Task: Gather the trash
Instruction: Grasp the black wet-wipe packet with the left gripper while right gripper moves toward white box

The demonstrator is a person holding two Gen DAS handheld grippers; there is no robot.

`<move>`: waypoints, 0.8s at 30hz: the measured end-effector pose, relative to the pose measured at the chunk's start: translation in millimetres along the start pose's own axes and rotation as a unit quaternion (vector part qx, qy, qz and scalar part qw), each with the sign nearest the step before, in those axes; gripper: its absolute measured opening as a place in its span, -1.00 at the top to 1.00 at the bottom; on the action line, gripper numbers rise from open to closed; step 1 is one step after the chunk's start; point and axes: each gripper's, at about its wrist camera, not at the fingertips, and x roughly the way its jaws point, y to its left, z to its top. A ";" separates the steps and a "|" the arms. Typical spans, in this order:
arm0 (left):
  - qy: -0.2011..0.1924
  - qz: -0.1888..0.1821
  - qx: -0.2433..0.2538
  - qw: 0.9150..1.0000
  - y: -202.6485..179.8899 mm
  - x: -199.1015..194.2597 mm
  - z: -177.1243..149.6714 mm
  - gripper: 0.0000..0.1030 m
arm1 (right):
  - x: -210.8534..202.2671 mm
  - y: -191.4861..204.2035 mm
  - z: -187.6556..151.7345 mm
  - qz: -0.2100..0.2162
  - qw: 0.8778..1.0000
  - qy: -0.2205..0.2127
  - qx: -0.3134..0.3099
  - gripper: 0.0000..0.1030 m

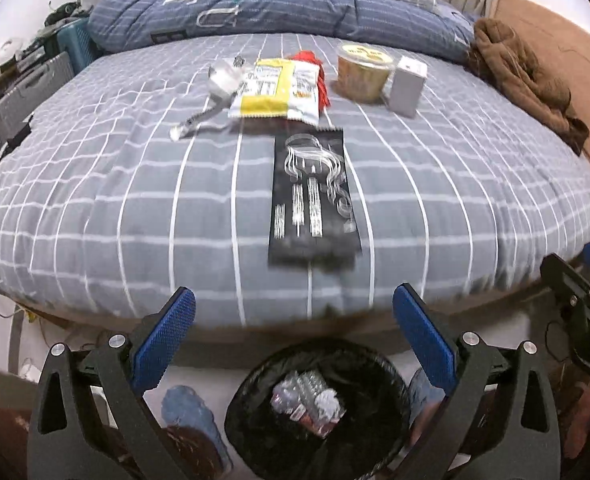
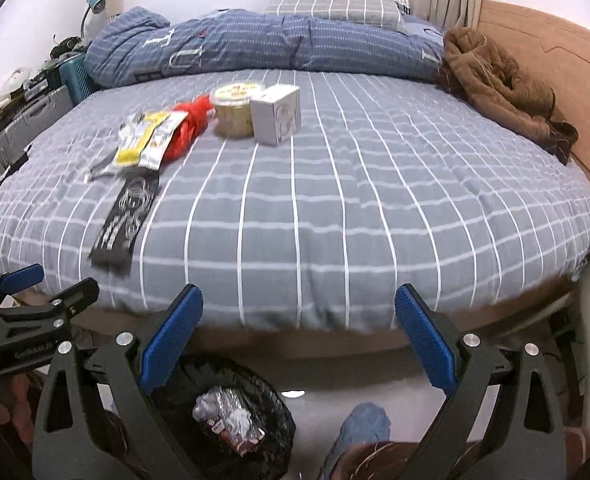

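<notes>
Below my wide-open, empty left gripper (image 1: pixel 293 336) and right gripper (image 2: pixel 299 334), the black-lined round bin (image 1: pixel 319 408) holds crumpled wrappers; next, I judge, the long black printed packet (image 1: pixel 313 196) at twelve o'clock.

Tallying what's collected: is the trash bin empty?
Not empty: a crumpled wrapper lies inside the black-lined trash bin.
</notes>
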 end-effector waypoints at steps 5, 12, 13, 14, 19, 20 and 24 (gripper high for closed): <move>-0.003 0.010 0.000 1.000 -0.2 22.4 27.7 -0.89 | 9.6 1.2 22.7 0.002 1.000 -0.012 -0.007 -0.80; 0.011 0.011 -0.004 1.000 2.5 56.3 51.6 -0.88 | 34.3 2.7 48.2 0.001 1.000 -0.012 -0.012 -0.80; 0.013 0.012 -0.003 1.000 2.1 60.3 53.7 -0.88 | 37.5 3.2 49.8 0.001 1.000 -0.010 -0.012 -0.80; 0.016 0.014 -0.002 1.000 1.6 65.3 56.4 -0.86 | 42.3 3.9 52.6 0.002 1.000 -0.008 -0.013 -0.80; 0.018 0.017 0.008 1.000 -1.8 77.6 68.6 -0.59 | 62.3 10.0 65.7 0.005 1.000 0.000 -0.017 -0.80; 0.019 0.017 0.015 1.000 -3.4 79.7 70.7 -0.42 | 65.0 11.1 68.1 0.006 1.000 0.001 -0.018 -0.80; 0.019 0.017 0.023 0.999 -4.0 82.6 72.4 -0.07 | 77.6 14.3 81.4 0.006 1.000 0.002 -0.018 -0.80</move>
